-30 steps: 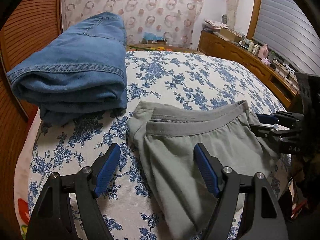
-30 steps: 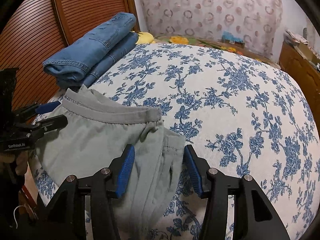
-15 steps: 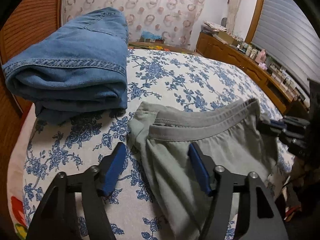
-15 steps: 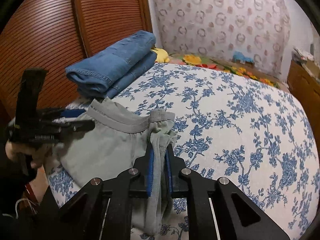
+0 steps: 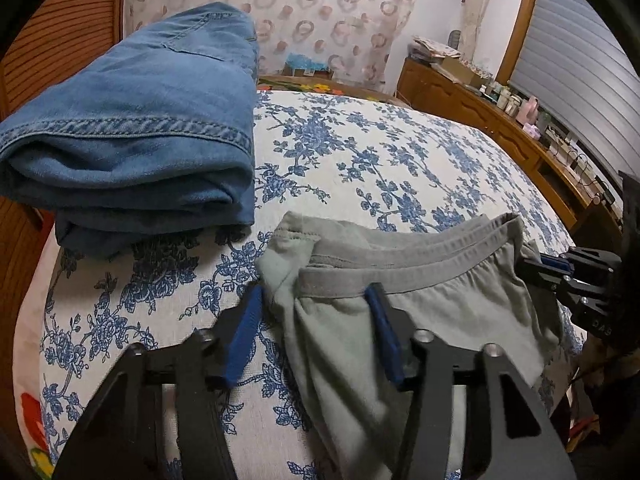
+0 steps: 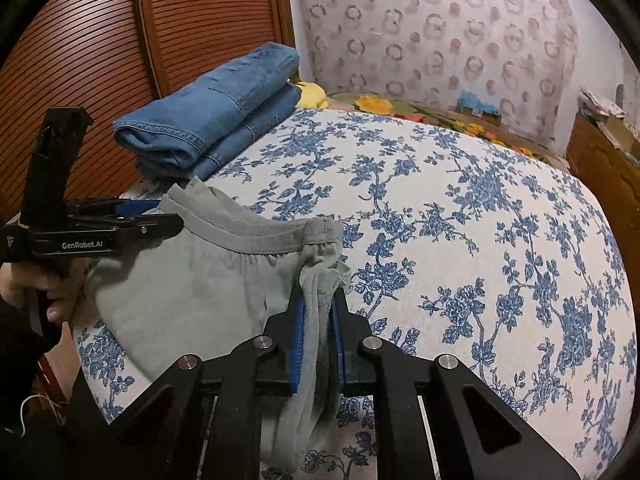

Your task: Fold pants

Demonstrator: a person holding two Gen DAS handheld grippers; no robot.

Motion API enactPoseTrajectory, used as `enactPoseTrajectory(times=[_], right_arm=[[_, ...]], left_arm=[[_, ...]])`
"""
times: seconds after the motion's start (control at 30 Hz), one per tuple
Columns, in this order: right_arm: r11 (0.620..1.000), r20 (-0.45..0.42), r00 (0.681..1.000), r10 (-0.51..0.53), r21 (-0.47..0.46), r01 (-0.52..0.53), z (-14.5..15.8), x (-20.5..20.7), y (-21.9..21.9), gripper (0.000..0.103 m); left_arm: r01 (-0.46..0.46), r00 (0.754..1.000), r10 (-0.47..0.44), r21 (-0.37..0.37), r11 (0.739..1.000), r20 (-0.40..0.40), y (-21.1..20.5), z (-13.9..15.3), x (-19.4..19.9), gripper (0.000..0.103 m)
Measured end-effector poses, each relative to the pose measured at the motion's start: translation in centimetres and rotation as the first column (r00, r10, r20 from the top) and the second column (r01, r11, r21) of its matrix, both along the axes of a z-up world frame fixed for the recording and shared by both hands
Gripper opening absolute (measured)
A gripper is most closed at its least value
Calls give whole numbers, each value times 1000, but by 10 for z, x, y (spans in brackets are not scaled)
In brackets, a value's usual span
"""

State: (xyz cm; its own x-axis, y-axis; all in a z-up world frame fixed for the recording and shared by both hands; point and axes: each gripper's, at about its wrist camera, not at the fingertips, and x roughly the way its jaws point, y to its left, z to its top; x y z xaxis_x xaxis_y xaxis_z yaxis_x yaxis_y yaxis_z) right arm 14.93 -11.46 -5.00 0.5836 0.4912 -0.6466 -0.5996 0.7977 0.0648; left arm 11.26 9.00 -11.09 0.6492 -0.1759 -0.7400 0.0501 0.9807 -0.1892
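The left tongs [image 5: 316, 332] stand spread, straddling the left corner of the grey pants [image 5: 420, 300] just under the waistband, not yet pinching; the pants lie at the near edge of the bed [image 5: 380, 168], beside folded jeans [image 5: 132, 132]. In the right view the right tongs [image 6: 318, 344] are pressed together on a bunched fold of the pants [image 6: 192, 276] below the waistband; the cloth looks light, limp and prone to sag, so the firmer elastic waistband seems the best hold.
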Motion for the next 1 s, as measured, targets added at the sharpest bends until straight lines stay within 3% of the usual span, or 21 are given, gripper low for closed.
enactPoseTrajectory(times=[0.07,0.13,0.3,0.4,0.53,0.6,0.63,0.7,1.0], right_arm=[[1000,-13,1000,-5,-4,5,-2,4,0,12],[1000,-22,1000,-12,-10,12,-3,8,1,21],[1000,-67,998,-17,-10,17,-7,18,3,31],[1000,-75,997,-20,-3,20,-9,21,4,33],[1000,-70,997,-20,-8,20,-9,24,6,33],[1000,-58,998,-16,-17,15,-10,22,7,29],[1000,-52,999,-9,-19,8,-10,21,8,18],[1000,-59,998,6,-4,-6,-11,18,6,13],[999,26,1000,-11,50,10,4,-7,-9,10]], left_arm=[[7,1000,-7,-9,1000,-3,0,0,0,40],[10,1000,-10,-8,1000,-3,-1,-1,0,39],[9,1000,-9,-14,1000,-2,0,-1,1,38],[13,1000,-13,-24,1000,0,1,-1,0,32],[21,1000,-20,-41,999,17,-1,2,-3,16],[24,999,-22,-48,999,30,-2,4,-6,14],[23,999,-21,-47,999,38,-3,6,-9,14],[22,998,-19,-47,999,60,-4,10,-13,13],[25,983,-20,-27,999,185,-17,45,-42,12]])
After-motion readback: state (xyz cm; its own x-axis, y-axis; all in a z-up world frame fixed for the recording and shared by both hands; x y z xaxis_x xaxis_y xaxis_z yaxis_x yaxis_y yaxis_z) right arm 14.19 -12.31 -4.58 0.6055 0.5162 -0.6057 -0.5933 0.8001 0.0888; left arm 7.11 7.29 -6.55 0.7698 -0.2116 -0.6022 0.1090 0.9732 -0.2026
